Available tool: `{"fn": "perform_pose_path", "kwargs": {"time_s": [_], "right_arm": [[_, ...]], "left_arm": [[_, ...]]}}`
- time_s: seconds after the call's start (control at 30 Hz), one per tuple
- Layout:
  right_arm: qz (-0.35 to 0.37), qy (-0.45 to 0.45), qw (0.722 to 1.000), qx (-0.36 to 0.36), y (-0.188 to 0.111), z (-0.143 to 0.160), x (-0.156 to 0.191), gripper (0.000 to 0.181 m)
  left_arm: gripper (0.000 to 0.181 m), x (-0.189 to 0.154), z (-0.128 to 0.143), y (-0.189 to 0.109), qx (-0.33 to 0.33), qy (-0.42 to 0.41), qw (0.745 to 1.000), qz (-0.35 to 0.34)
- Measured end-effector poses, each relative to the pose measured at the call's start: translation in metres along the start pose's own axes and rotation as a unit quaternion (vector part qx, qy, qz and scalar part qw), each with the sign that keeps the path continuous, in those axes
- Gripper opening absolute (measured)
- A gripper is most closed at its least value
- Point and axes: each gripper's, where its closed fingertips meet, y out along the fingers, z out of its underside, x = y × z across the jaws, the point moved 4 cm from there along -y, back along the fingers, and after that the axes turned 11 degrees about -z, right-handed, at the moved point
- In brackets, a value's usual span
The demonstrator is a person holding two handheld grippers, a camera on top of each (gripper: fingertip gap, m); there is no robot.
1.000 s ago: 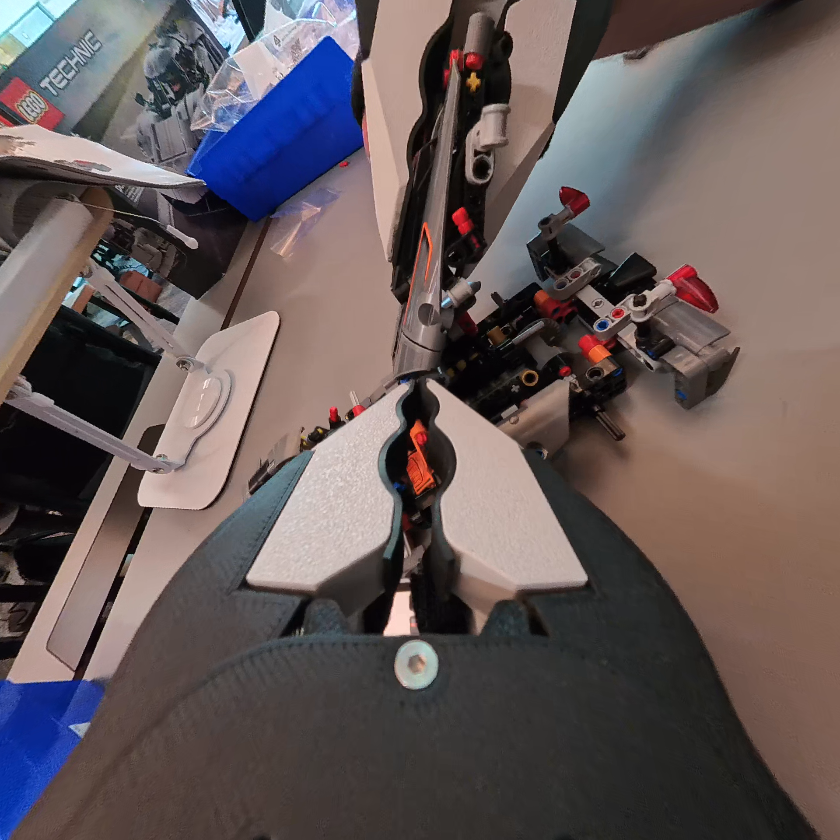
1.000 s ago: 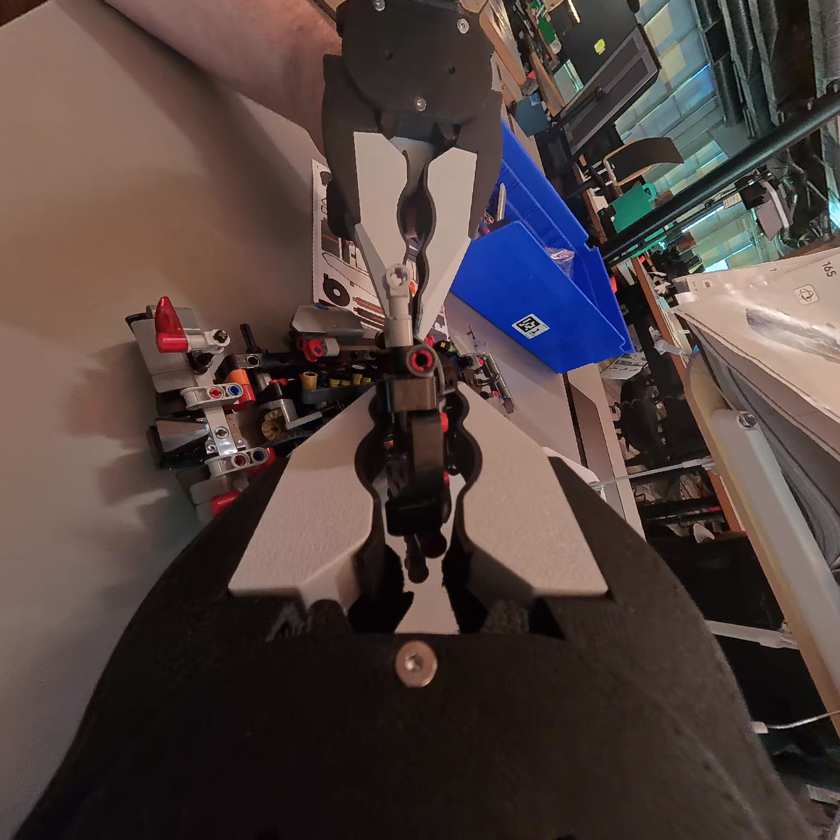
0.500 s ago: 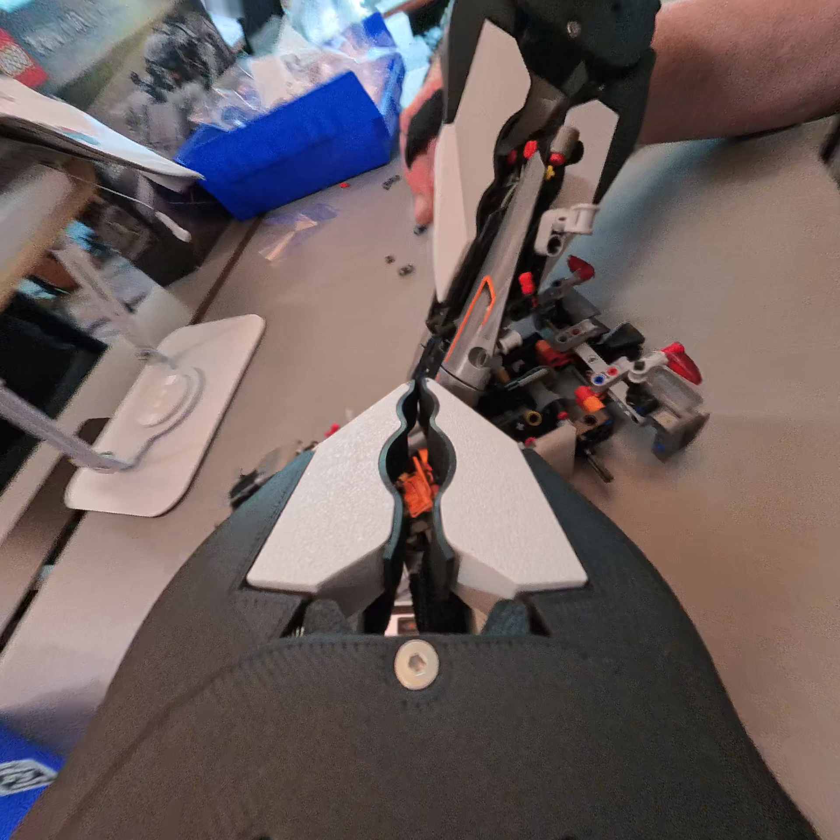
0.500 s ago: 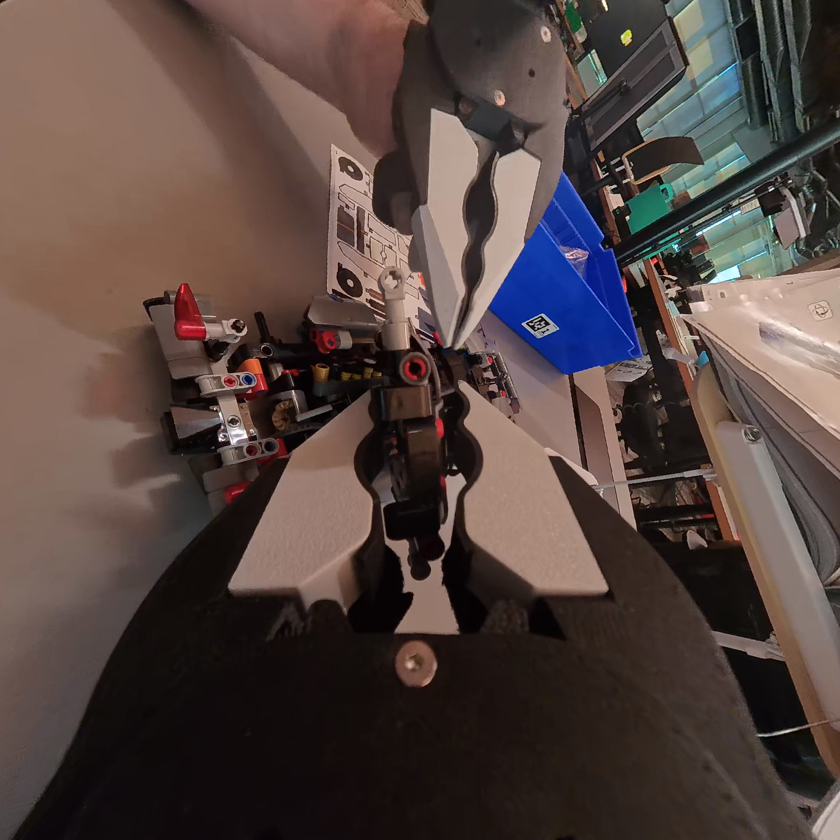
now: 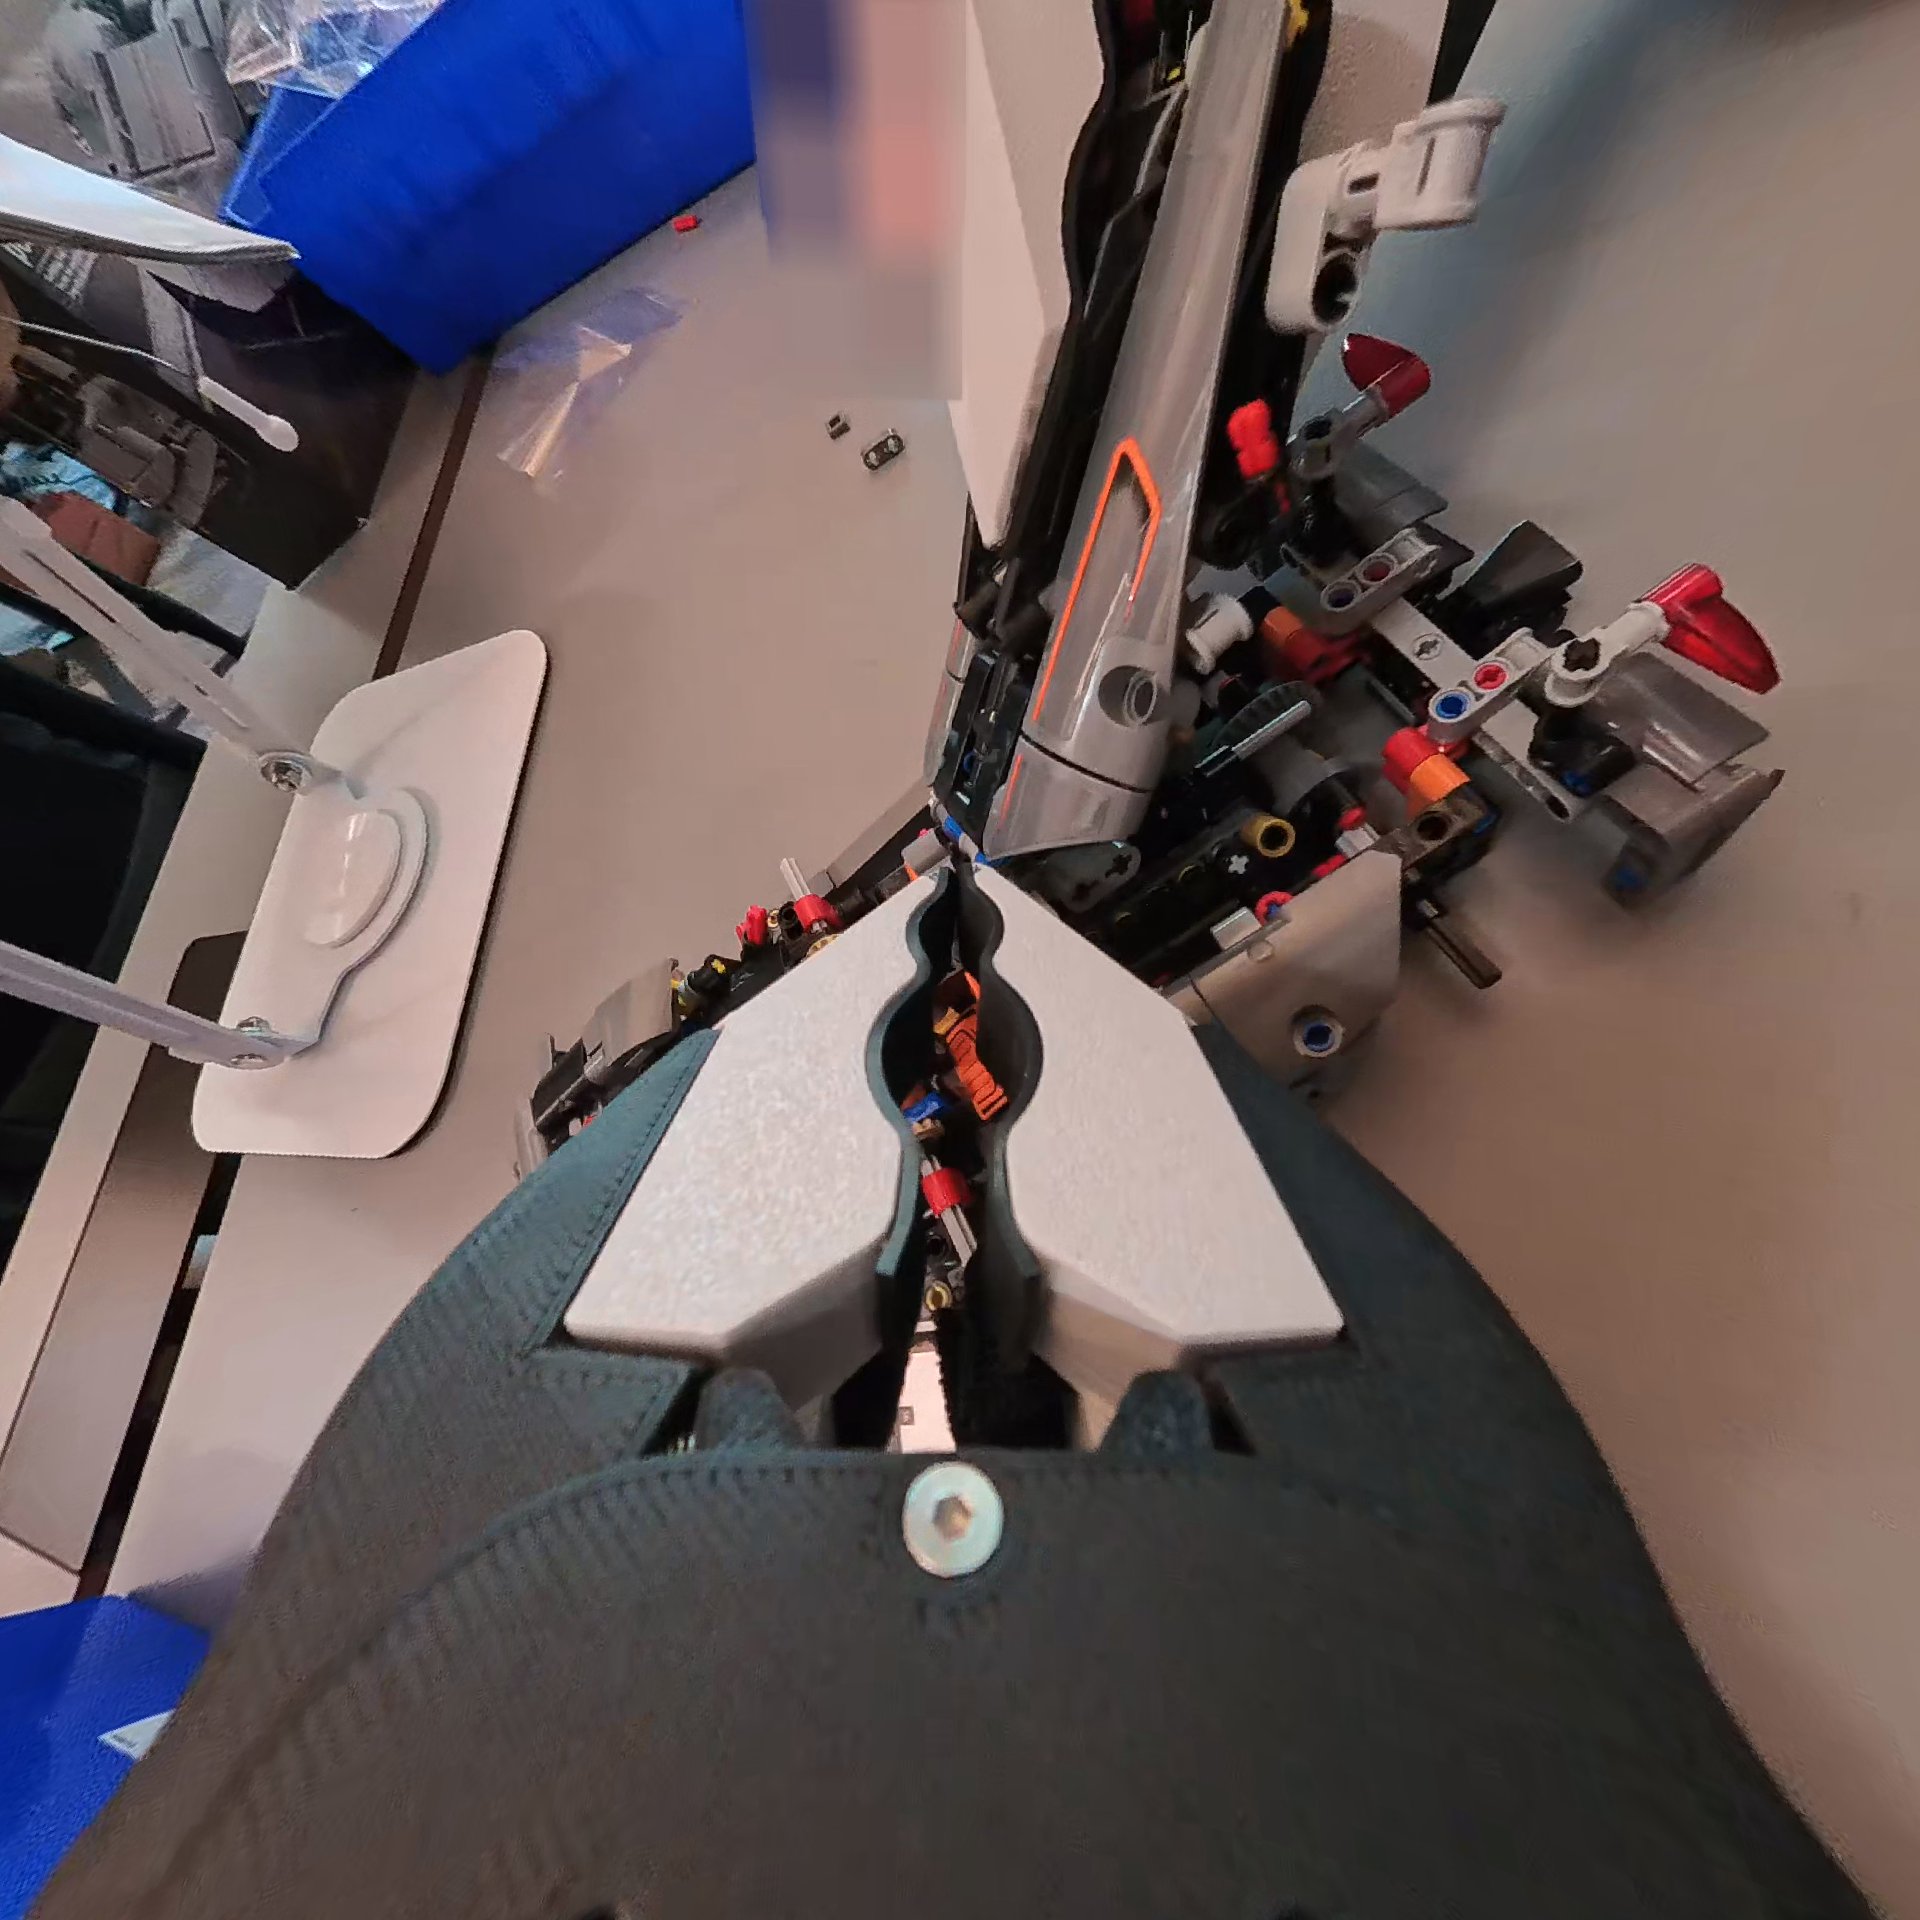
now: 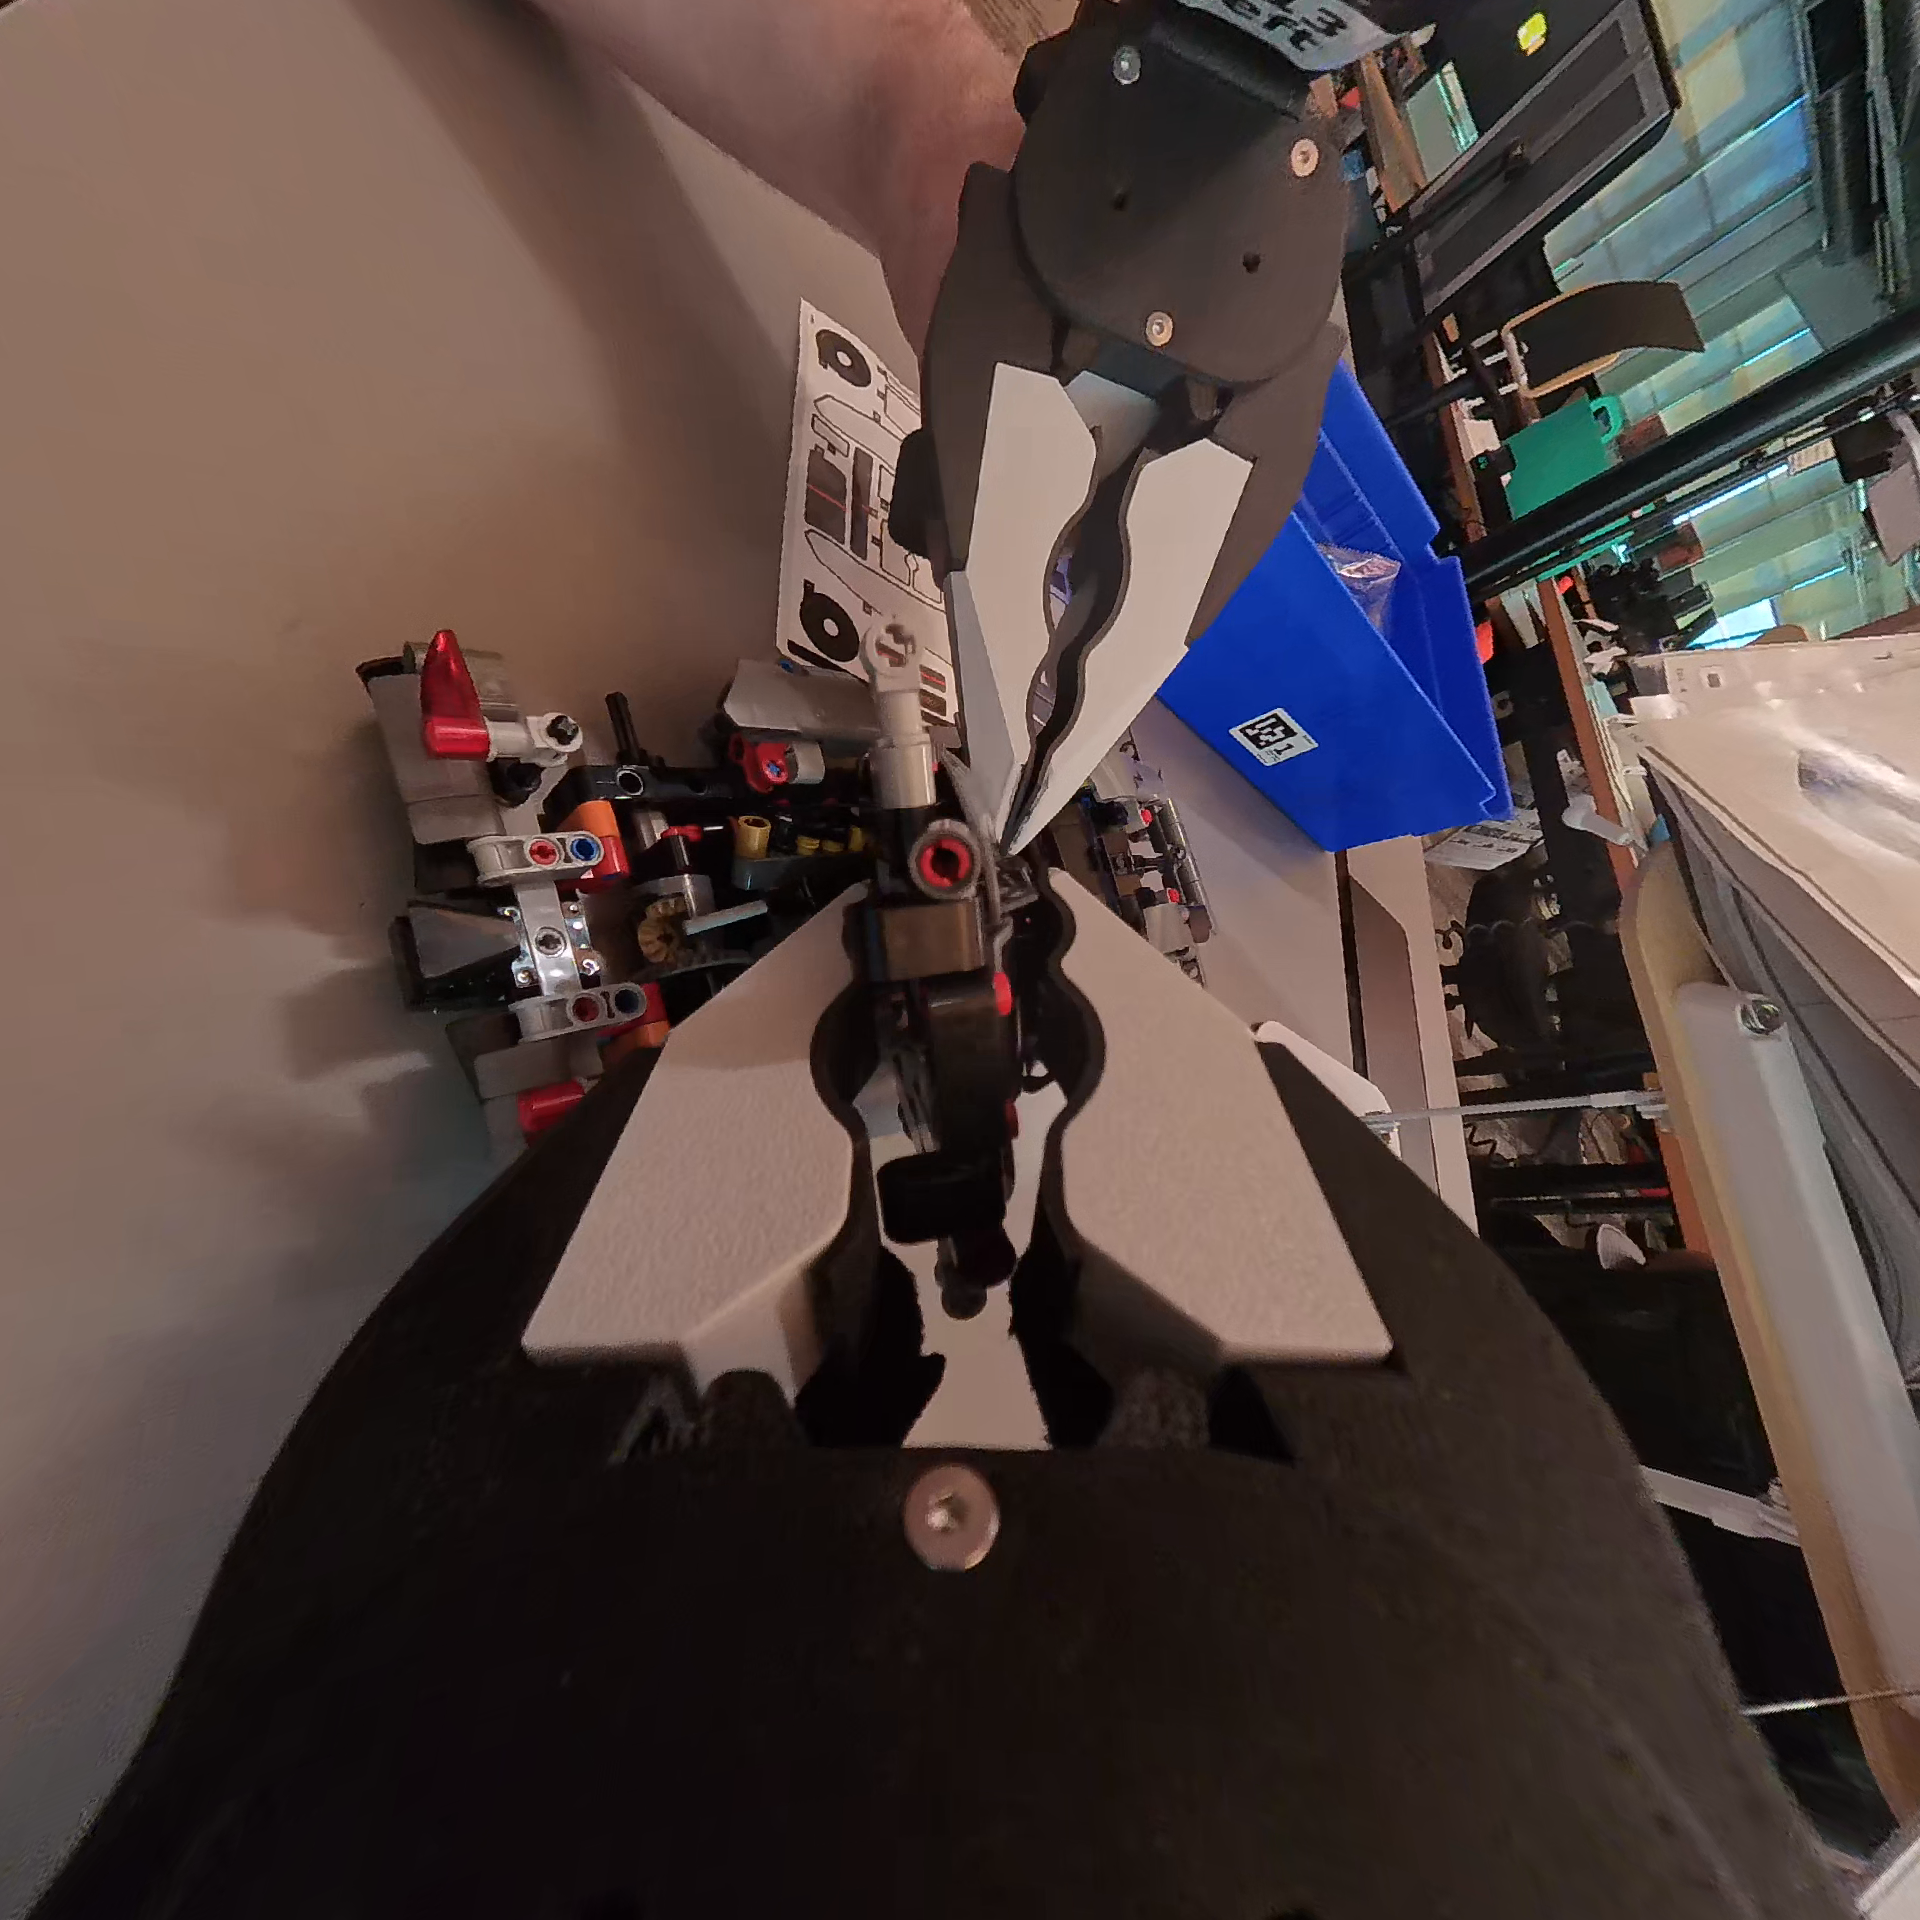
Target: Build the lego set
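A long grey panel assembly (image 5: 1132,520) with an orange stripe and a white connector (image 5: 1371,197) hangs between my two grippers, just above the half-built Lego chassis (image 5: 1351,790) on the table. My left gripper (image 5: 956,878) is shut, its tips pinching the assembly's near end. My right gripper (image 6: 956,883) is shut on the far end, seen end-on as a black and red stack (image 6: 940,935). The chassis (image 6: 623,883) lies left of it. The left gripper (image 6: 1013,831) comes down from above. One right-gripper finger (image 5: 1003,312) shows beside the panel.
A blue bin (image 5: 499,177) stands at the back left and also shows in the right wrist view (image 6: 1340,644). A sticker sheet (image 6: 842,499) lies behind the chassis. A white stand base (image 5: 364,894), small loose parts (image 5: 881,449) and a plastic bag (image 5: 582,353) lie left.
Both grippers kept their hold. The panel assembly has come closer and stands steeper in the left wrist view. In the right wrist view the left gripper has shifted right and tilted.
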Motion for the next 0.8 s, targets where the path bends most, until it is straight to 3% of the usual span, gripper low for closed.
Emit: {"fn": "perform_pose_path", "kwargs": {"time_s": [0.8], "right_arm": [[-0.062,-0.056,0.994,0.072,0.007,-0.015,-0.001,0.023]], "left_arm": [[0.000,-0.006,0.004,-0.003,-0.024,0.044,0.998,-0.039]]}}
